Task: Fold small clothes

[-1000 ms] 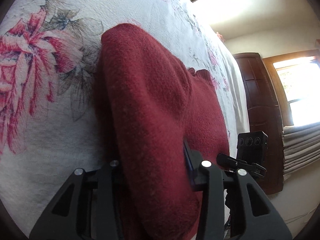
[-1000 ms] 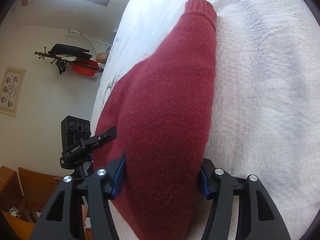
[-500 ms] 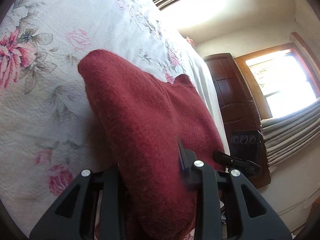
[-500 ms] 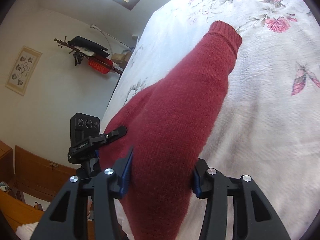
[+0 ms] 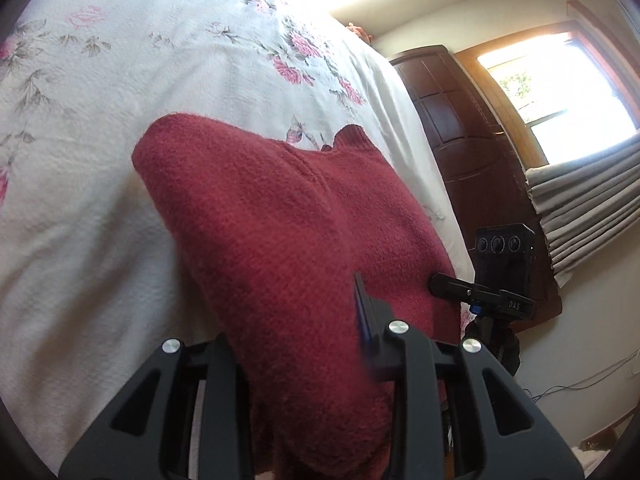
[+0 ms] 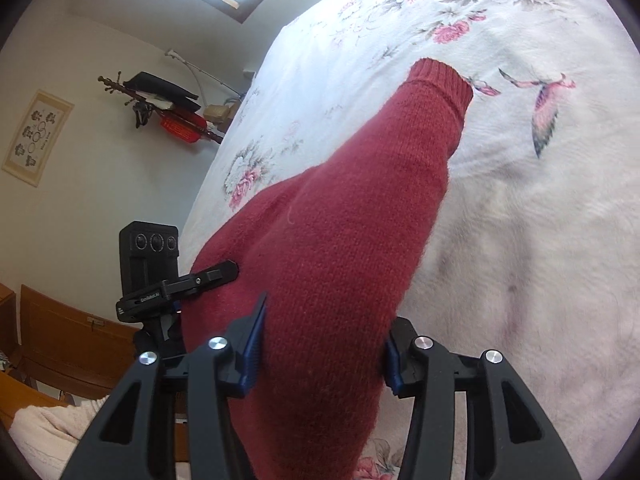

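I hold a small red sweater (image 5: 280,240) stretched over the flowered bedspread (image 5: 120,80), my left gripper (image 5: 304,344) and right gripper (image 6: 320,344) each pinching a bunched edge of the knit, so the garment hangs taut between them and can, I judge, be laid down flat for folding. The far sleeve cuff (image 6: 442,82) rests on the bedspread while the near part is lifted clear, which should keep the wool from crumpling under itself. A wooden wardrobe (image 5: 460,120) stands beyond the bed in the left view.
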Available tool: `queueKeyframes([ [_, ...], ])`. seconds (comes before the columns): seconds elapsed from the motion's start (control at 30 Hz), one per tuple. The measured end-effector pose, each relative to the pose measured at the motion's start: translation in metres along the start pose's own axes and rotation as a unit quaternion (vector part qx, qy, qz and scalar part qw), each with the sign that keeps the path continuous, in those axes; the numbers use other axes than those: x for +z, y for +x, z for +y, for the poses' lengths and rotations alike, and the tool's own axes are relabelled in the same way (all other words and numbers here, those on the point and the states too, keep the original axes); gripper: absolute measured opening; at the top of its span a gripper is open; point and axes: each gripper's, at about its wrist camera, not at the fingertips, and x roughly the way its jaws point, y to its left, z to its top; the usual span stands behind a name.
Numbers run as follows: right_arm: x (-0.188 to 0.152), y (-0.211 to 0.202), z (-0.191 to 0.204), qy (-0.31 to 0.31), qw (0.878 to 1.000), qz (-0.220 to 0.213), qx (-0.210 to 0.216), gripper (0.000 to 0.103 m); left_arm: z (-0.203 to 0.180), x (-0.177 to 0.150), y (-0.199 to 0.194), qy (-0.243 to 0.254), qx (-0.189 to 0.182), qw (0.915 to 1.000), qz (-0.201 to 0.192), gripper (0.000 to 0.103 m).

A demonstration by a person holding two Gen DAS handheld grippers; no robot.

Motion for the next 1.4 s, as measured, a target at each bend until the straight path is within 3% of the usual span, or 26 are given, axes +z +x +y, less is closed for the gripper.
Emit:
queueKeyframes([
  [0.13,-0.021,0.020,-0.032,0.034,0.999,0.005,-0.008,0.049,0.012,-0.020,0.017,0.008,0.040,0.9990,0.016,0.027],
  [0.3,-0.046,0.039,-0.057,0.066,0.998,-0.004,-0.014,0.051,0.030,-0.028,0.034,0.002,0.056,0.9979,0.030,0.030],
  [0.47,-0.057,0.045,-0.066,0.077,0.997,-0.015,-0.019,0.059,0.045,-0.029,0.042,-0.010,0.069,0.9973,0.023,0.048],
  [0.6,-0.064,0.038,-0.057,0.066,0.997,-0.016,-0.045,0.067,0.043,-0.035,0.030,-0.018,0.089,0.9957,0.015,0.054],
  [0.73,-0.082,0.025,-0.039,0.046,0.996,-0.018,-0.070,0.073,0.025,-0.049,0.004,0.009,0.127,0.9918,-0.006,0.056],
  [0.9,-0.114,0.016,-0.030,0.058,0.996,-0.020,-0.059,0.073,0.003,-0.083,-0.027,0.044,0.153,0.9866,-0.034,0.058],
  [1.03,-0.131,0.021,-0.038,0.080,0.995,-0.017,-0.056,0.073,-0.010,-0.111,-0.031,0.076,0.175,0.9810,-0.035,0.059],
  [1.1,-0.140,0.024,-0.042,0.093,0.994,-0.014,-0.048,0.065,-0.010,-0.120,-0.026,0.080,0.186,0.9790,-0.025,0.059],
  [1.13,-0.143,0.025,-0.042,0.097,0.994,-0.012,-0.041,0.058,-0.006,-0.122,-0.024,0.074,0.191,0.9787,-0.020,0.059],
  [1.17,-0.143,0.026,-0.042,0.098,0.994,-0.010,-0.039,0.044,-0.002,-0.124,-0.023,0.064,0.193,0.9788,-0.017,0.057],
  [1.2,-0.144,0.025,-0.039,0.096,0.994,-0.011,-0.043,0.038,0.003,-0.126,-0.023,0.056,0.198,0.9785,-0.017,0.057],
  [1.27,-0.143,0.018,-0.029,0.080,0.996,-0.022,-0.045,0.031,0.008,-0.127,-0.025,0.046,0.210,0.9764,-0.019,0.054],
  [1.4,-0.148,0.001,-0.011,0.045,0.996,-0.042,-0.061,0.027,0.013,-0.130,-0.027,0.045,0.222,0.9739,-0.017,0.054],
])
